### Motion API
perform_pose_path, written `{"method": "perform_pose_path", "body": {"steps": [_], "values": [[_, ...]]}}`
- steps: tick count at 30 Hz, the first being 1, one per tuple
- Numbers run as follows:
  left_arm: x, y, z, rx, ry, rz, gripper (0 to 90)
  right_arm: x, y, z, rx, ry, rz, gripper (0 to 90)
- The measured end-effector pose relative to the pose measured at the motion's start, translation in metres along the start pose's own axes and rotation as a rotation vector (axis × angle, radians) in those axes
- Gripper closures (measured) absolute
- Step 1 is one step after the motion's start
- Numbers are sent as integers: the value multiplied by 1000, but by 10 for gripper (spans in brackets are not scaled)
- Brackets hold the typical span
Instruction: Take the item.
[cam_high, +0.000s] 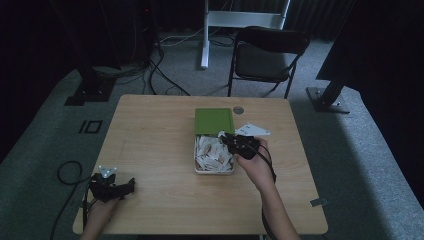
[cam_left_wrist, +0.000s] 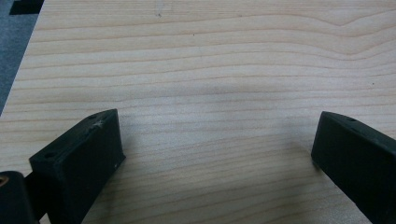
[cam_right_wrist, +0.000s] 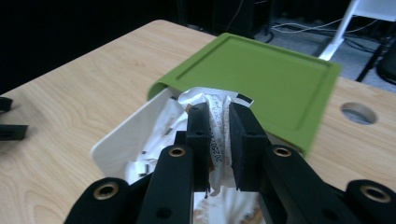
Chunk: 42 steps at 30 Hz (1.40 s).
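The right gripper (cam_right_wrist: 218, 140) is clamped on a white printed packet (cam_right_wrist: 217, 122), which sits pinched between its two black jaws with its crumpled top edge rising above the jaw tips. In the high view this gripper (cam_high: 229, 139) hangs over the far right part of a white box (cam_high: 196, 160) holding many similar packets (cam_high: 212, 154). A green lid (cam_high: 214, 121) lies slid back over the far end of the box, leaving the near portion uncovered. The held packet stands just in front of the lid's edge (cam_right_wrist: 261, 74), above the box's contents.

The left gripper (cam_high: 129, 187) rests at the near left corner of the wooden table (cam_high: 150, 130), well apart from the box. Its jaws stand wide apart over bare tabletop (cam_left_wrist: 210, 93), with nothing between them.
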<state>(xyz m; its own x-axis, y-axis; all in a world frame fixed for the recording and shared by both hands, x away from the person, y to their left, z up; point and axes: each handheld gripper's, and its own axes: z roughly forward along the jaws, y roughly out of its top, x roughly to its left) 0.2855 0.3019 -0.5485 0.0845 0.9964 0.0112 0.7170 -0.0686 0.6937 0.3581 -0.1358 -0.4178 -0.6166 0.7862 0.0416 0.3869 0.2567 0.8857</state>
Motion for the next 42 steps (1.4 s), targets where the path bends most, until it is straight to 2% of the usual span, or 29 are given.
{"method": "perform_pose_path", "body": {"steps": [8,12,18,19,32,39,42], "values": [[0,0,0,0,0,0,28,-23,-2,-17,-11,-76,14,794],[0,0,0,0,0,0,27,-35,-5,-25,-20,-104,43,793],[0,0,0,0,0,0,28,-49,-12,-30,-23,-152,56,794],[0,0,0,0,0,0,27,-55,-16,-32,-25,-169,70,793],[0,0,0,1,0,1,28,-84,-40,-30,3,-264,121,793],[0,0,0,1,0,1,27,-100,-55,-22,31,-319,145,794],[0,0,0,1,0,1,27,-106,-63,-17,47,-326,167,793]]}}
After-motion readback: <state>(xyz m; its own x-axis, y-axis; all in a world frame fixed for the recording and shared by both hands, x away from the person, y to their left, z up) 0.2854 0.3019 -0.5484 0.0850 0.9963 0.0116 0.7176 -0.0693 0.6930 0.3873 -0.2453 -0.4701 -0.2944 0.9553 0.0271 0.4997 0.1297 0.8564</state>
